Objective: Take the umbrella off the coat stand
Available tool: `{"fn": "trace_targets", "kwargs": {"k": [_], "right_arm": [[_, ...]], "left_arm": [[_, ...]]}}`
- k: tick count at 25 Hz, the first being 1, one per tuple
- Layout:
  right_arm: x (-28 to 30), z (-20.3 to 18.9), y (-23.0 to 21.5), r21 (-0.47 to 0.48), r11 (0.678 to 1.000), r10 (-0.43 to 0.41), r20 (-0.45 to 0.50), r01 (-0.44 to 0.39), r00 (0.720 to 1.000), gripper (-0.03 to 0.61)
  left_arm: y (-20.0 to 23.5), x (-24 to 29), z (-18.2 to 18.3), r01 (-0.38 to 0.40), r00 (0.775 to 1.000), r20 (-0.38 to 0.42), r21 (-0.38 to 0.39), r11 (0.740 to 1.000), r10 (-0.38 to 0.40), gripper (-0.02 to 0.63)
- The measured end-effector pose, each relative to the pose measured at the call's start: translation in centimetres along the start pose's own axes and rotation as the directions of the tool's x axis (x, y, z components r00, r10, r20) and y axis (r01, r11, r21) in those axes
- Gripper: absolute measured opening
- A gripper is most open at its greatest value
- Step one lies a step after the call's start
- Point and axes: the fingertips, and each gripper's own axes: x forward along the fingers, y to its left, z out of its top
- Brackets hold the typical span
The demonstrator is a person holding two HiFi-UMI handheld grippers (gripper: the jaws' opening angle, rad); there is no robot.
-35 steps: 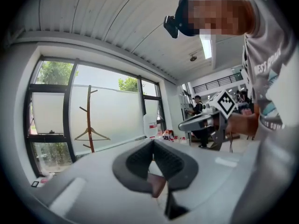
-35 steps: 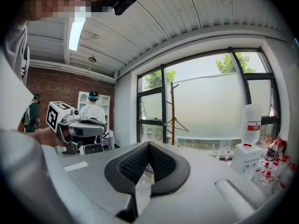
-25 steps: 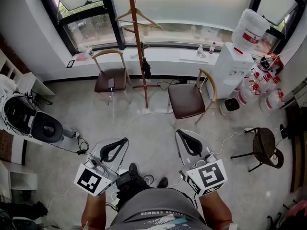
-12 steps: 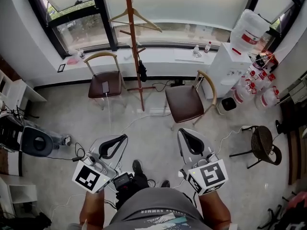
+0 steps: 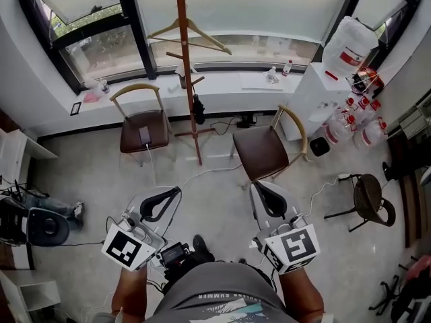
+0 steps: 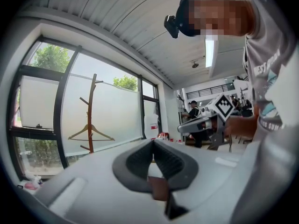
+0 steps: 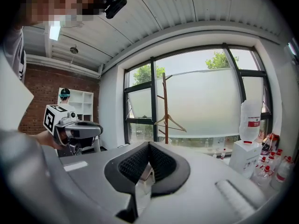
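Note:
A tall brown wooden coat stand (image 5: pixel 182 79) rises in front of the window, with an empty wooden hanger (image 5: pixel 189 35) on an upper peg. A dark folded umbrella (image 5: pixel 198 109) hangs low on the stand, close to the pole. My left gripper (image 5: pixel 177 191) and right gripper (image 5: pixel 254 185) are held side by side over the floor, well short of the stand, both pointing towards it. Both are shut with nothing between the pads. The left gripper view has the left gripper (image 6: pixel 153 142) below the stand (image 6: pixel 91 111). The right gripper view has the right gripper (image 7: pixel 149 144) below the stand (image 7: pixel 165 106).
A brown chair (image 5: pixel 143 123) stands left of the stand and another chair (image 5: pixel 262 150) right of it. A white water dispenser (image 5: pixel 323 89), several water jugs (image 5: pixel 357 126) and a dark round stool (image 5: pixel 372 204) are at the right. Cables (image 5: pixel 202 170) trail across the floor.
Both grippers have been carried forward towards the window, so the stand and the chairs now sit nearer and lower in the head view. The jaws stay shut.

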Motion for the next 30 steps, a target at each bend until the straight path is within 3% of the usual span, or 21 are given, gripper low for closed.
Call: {"fn": "trace_targets", "kwargs": {"k": [6,13,18,21,30], "right_arm": [[3.7,1.0,1.3,-0.010,0.999,-0.048,-0.006,0.048,0.999,0.002],[6.4,1.8,3.0,-0.023,0.997,-0.072,-0.009,0.072,0.997,0.002],[7.8,1.8,3.3,-0.036,0.998,-0.055,-0.020,0.055,0.998,0.002],[8.9,1.6,2.8,-0.036,0.999,-0.038,-0.023,0.037,0.999,0.002],[14.4,1.1,-1.7,-0.013,0.998,0.063,-0.035,-0.063,0.997,0.002]], "left_arm": [[4.7,-0.3,-0.1,0.038,0.998,0.051,0.013,0.999,-0.039,0.002],[7.7,-1.4,-1.2,0.060,0.998,0.032,-0.032,0.998,-0.059,0.002],[9.1,-1.8,-1.2,0.036,0.997,0.072,-0.019,0.999,-0.034,0.000],[9.5,-1.4,-2.3,0.019,0.999,0.035,-0.054,0.998,-0.017,0.002],[12.5,3.0,-2.5,-0.080,0.997,-0.008,-0.037,0.996,0.080,0.002]]}}
